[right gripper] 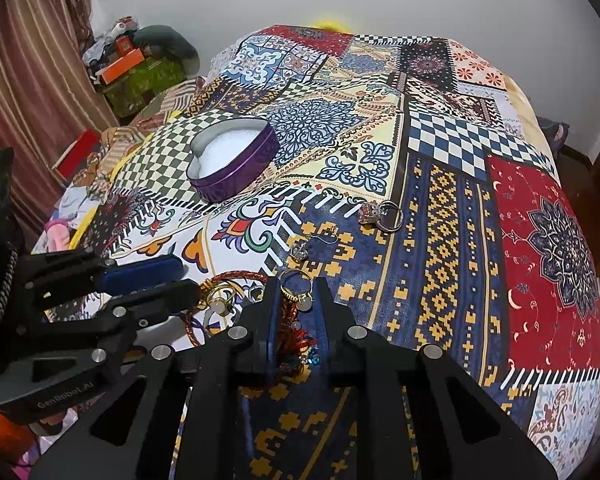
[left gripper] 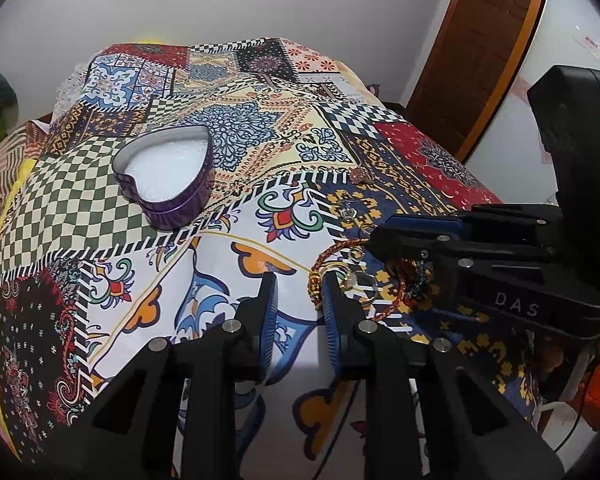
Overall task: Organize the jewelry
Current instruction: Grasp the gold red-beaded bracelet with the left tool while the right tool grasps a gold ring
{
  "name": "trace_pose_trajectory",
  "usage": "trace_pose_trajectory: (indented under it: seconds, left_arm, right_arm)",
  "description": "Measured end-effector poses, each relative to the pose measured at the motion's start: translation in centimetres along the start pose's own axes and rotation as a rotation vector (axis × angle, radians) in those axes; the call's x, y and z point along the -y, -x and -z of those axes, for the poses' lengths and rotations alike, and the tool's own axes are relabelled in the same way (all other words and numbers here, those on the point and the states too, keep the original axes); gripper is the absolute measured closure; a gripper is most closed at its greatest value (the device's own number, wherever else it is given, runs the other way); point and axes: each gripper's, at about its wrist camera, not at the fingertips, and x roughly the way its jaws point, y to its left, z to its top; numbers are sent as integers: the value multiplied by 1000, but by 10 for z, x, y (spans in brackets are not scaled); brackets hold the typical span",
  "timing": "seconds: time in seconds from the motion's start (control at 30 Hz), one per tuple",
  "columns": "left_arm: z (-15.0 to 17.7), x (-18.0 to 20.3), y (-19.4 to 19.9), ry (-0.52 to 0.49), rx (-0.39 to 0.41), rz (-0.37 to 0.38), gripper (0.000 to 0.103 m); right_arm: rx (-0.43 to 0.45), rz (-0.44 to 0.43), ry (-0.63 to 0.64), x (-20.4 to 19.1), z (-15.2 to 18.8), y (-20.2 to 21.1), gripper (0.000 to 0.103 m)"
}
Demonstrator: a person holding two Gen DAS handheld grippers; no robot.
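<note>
A purple heart-shaped tin (left gripper: 168,176) with white lining stands open on the patterned bedspread; it also shows in the right wrist view (right gripper: 236,160). A small pile of jewelry lies on the cloth: a red and gold thread bracelet (left gripper: 324,268), gold rings (right gripper: 296,284), a crystal pendant (right gripper: 300,252) and a jewelled ring (right gripper: 380,212). My left gripper (left gripper: 300,284) is open, its right finger beside the bracelet. My right gripper (right gripper: 296,284) is open, with its fingers either side of a gold ring and the red bracelet.
The patchwork bedspread (right gripper: 440,200) covers the whole bed. A wooden door (left gripper: 480,48) stands at the right. Striped curtains (right gripper: 32,80) and cluttered boxes (right gripper: 128,60) lie at the left. A red box (right gripper: 76,148) sits at the bed's left edge.
</note>
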Motion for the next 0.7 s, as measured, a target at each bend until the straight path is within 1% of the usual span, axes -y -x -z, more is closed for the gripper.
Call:
trace_pose_trajectory:
  seconds: [0.07, 0.17, 0.2, 0.27, 0.3, 0.5, 0.57, 0.67, 0.7]
  left_arm:
    - [0, 1, -1, 5, -10, 12, 81]
    - [-1, 4, -4, -3, -18, 2, 82]
    - [-1, 5, -6, -7, -20, -2, 83]
    - [0, 7, -8, -16, -23, -11, 88]
    - [0, 7, -9, -19, -22, -18, 93]
    - [0, 5, -7, -9, -10, -27, 93]
    - [-1, 4, -5, -9, 2, -39, 94]
    - [-3, 0, 0, 5, 20, -33, 94]
    - [-3, -1, 1, 9, 24, -32, 94]
  right_arm:
    - [7, 6, 0, 0, 1, 3, 89]
    - [23, 23, 12, -1, 2, 7, 91]
    - [25, 25, 12, 0, 3, 9, 97]
    - [28, 19, 7, 1, 3, 11, 97]
    - [32, 20, 3, 3, 3, 13, 97]
    - [41, 28, -1, 7, 6, 17, 97]
    - [22, 26, 6, 8, 8, 16, 97]
    - [1, 47, 20, 7, 12, 15, 96]
    - [-10, 49, 21, 8, 13, 14, 94]
